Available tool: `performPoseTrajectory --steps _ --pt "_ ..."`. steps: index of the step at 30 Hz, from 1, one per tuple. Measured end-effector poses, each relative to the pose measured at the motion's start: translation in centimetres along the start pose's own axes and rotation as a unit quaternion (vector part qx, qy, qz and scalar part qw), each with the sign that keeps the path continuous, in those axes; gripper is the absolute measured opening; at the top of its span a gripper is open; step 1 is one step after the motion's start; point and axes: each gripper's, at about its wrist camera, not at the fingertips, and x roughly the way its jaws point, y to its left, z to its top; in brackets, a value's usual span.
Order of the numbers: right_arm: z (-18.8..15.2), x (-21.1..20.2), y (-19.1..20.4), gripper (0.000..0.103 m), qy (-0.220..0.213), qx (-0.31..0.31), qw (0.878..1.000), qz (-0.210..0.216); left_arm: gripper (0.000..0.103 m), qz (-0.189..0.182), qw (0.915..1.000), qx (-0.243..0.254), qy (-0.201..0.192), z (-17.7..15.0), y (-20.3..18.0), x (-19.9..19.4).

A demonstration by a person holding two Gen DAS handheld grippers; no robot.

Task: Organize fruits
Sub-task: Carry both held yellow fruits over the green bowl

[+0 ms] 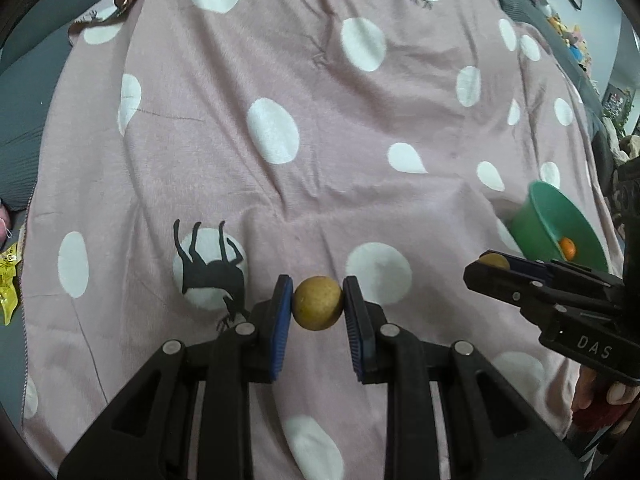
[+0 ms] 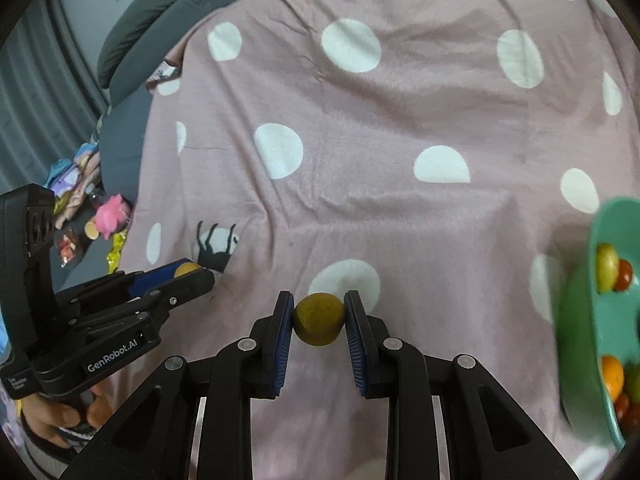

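Blanket: pink blanket [image 1: 320,128] with white dots covers the surface, a wide bare stretch ahead; grey cushions [image 2: 152,12] line its far edge.
Bowl: green bowl [image 2: 600,320] near the right edge, holding orange, red and yellow fruit [image 2: 612,374].
Left tongs: left gripper [image 1: 318,308] clamped on a round yellow-brown fruit [image 1: 318,303] above the blanket.
Right tongs: right gripper [image 2: 319,319] pinching a second yellow-brown fruit [image 2: 319,319], just beside the bowl.

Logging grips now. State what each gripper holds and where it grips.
Left gripper holds a yellow-brown fruit, pads on its two sides. Right gripper holds another round fruit the same way.
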Motion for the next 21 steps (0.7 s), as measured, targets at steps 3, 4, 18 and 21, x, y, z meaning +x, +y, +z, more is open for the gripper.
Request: performPoseTrajectory --steps 3,4,18,21 --pt "-0.8 -1.7 -0.2 0.028 -0.012 0.007 1.000 -0.001 0.025 -0.006 0.9999 0.013 -0.005 0.0 -1.6 -0.9" --pt "-1.0 -2.3 -0.5 0.028 -0.016 0.010 1.000 -0.003 0.025 -0.009 0.9998 0.018 -0.008 0.0 -2.2 -1.2" --pt "-2.6 -11.4 -7.1 0.028 -0.089 0.046 0.992 -0.075 0.025 -0.069 0.9912 0.111 -0.021 2.6 -13.9 -1.9" --pt "-3.1 -13.0 -8.8 0.028 -0.103 0.060 0.989 -0.090 0.025 -0.080 0.9872 0.136 -0.021 3.1 -16.8 -1.4"
